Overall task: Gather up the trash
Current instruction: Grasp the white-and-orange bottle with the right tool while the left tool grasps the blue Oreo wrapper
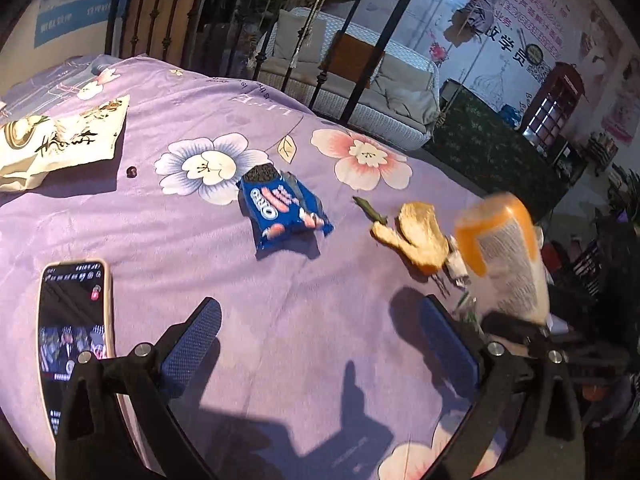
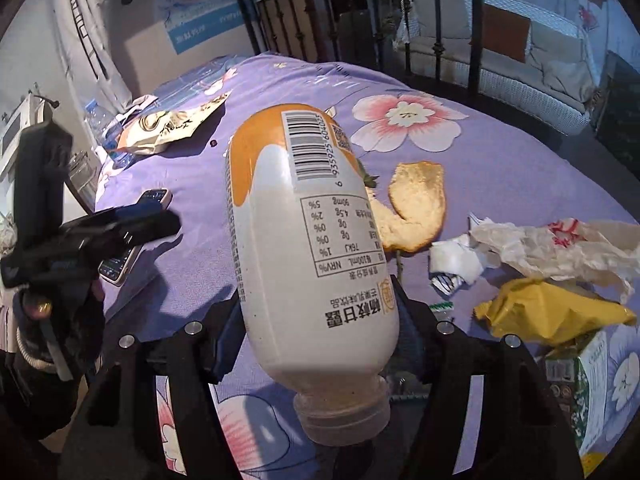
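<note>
Purple flowered bed: right tongs (image 2: pixel 316 320) grip a drink bottle (image 2: pixel 308 232) upside down; left tongs (image 1: pixel 320 344) hover wide, empty; best carried level, grip firm, toward the rubbish pile

One bottle (image 2: pixel 308 248), one Oreo packet (image 1: pixel 284 210), one phone (image 1: pixel 72 336).

On the bed (image 1: pixel 224 272), the Oreo packet (image 1: pixel 285 209) lies near the middle, the phone (image 1: pixel 72 332) toward the near left edge, and the snack bag (image 1: pixel 60 140) at the far left. The bread slice (image 2: pixel 416 208) lies right of the packet. The crumpled paper (image 2: pixel 556 248) and yellow bag (image 2: pixel 556 312) sit by the right edge, the carton (image 2: pixel 580 384) nearest the front.

The bottle (image 2: pixel 308 248) hangs above the bed, neck toward the front, between the right gripper (image 2: pixel 316 332) fingers.
</note>
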Demonstrator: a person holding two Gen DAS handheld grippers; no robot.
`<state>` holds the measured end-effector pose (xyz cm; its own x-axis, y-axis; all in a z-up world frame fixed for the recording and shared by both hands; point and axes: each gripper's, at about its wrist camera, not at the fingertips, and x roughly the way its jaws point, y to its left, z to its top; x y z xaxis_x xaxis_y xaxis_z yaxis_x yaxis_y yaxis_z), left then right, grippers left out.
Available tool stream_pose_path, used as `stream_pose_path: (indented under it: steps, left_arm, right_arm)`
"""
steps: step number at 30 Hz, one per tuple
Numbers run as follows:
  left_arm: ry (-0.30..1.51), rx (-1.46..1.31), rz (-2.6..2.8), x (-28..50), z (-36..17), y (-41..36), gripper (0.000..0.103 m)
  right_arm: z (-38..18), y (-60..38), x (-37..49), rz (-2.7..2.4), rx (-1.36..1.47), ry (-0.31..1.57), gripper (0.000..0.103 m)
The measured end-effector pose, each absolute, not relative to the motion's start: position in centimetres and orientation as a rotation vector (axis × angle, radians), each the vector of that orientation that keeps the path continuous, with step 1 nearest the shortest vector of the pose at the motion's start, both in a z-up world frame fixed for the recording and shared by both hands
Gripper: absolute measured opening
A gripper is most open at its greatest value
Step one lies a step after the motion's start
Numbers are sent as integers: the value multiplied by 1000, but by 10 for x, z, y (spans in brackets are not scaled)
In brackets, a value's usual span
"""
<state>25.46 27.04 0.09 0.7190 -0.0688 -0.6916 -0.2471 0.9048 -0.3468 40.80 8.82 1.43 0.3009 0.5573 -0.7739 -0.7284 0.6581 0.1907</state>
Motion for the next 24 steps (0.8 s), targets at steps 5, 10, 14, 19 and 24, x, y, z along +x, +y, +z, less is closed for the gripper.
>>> stream_pose_path:
  steps: [5, 10, 14, 19, 24]
  left_arm:
    - [836, -461, 152, 320, -5, 287, 97]
    - [952, -457, 265, 370, -35, 305, 78]
    - [981, -464, 285, 378, -47, 307, 55]
    - [952, -447, 274, 367, -42, 298, 24]
    - [883, -419, 226, 342, -19, 275, 10]
  right_arm:
    - [14, 63, 387, 821, -159, 913, 65]
    - [21, 39, 356, 817, -118, 875, 65]
    - [26, 22, 337, 805, -88, 847, 65]
    - [27, 0, 327, 754, -34, 801, 65]
    - [27, -29, 321, 705, 58, 776, 65]
